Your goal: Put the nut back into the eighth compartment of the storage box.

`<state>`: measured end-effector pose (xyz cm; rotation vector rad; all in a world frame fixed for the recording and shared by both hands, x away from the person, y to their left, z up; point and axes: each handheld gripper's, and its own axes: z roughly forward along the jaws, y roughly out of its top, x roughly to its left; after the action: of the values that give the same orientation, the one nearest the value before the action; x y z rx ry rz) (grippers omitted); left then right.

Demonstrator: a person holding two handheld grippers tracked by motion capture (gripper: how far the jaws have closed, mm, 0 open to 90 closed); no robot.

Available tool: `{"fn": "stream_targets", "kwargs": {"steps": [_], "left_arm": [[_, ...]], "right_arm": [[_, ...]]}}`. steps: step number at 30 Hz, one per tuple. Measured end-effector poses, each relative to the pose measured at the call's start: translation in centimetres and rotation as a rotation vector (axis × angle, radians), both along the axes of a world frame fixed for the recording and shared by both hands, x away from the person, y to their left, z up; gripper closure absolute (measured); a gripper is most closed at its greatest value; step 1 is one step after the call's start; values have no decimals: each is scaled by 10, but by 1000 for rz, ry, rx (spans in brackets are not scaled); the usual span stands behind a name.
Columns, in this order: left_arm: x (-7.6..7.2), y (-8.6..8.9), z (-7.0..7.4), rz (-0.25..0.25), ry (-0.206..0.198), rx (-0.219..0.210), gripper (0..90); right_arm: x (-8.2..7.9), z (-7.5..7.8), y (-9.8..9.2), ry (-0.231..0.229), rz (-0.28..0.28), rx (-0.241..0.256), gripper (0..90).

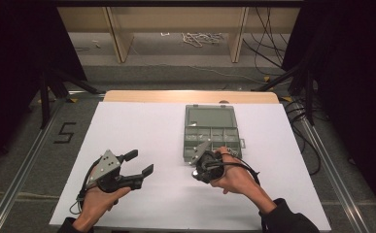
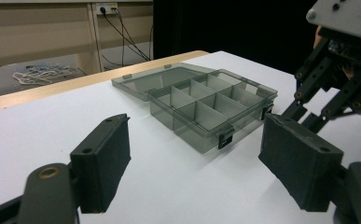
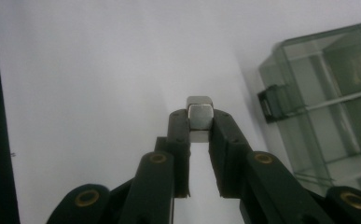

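Note:
A smoky clear compartment box [image 1: 211, 127] lies on the white sheet with its lid folded flat on the far side. My right gripper [image 3: 200, 122] is shut on a small silvery metal block [image 3: 200, 112], held just above the sheet. In the high view that right gripper [image 1: 197, 167] is at the box's near left corner. My left gripper [image 1: 141, 162] rests open to the left of the box, nothing between its jaws. In the left gripper view the box [image 2: 201, 105] stands beyond the left gripper [image 2: 197, 151], its dividers and front latch [image 2: 225, 138] in sight.
The white sheet [image 1: 142, 126] covers most of the table, with a wooden strip [image 1: 190, 96] bare at the far edge. Black stands and cables line the floor on both sides. Shelving legs and a coil of cord lie beyond the table.

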<state>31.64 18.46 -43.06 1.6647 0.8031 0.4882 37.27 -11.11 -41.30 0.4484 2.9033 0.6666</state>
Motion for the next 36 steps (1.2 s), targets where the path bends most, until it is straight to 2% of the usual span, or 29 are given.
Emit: {"fn": "stream_targets", "kwargs": {"steps": [15, 21, 29, 36], "left_arm": [[0, 0, 0, 0, 1, 0, 237], [1, 0, 0, -6, -2, 3, 237], [0, 0, 0, -6, -1, 4, 237], [0, -1, -1, -2, 4, 2, 237]], "right_arm": [[27, 21, -52, -44, -131, 39, 789], [37, 26, -77, -58, -201, 34, 789], [50, 20, -100, -62, -291, 7, 789], [58, 12, -108, -62, -320, -12, 789]]}}
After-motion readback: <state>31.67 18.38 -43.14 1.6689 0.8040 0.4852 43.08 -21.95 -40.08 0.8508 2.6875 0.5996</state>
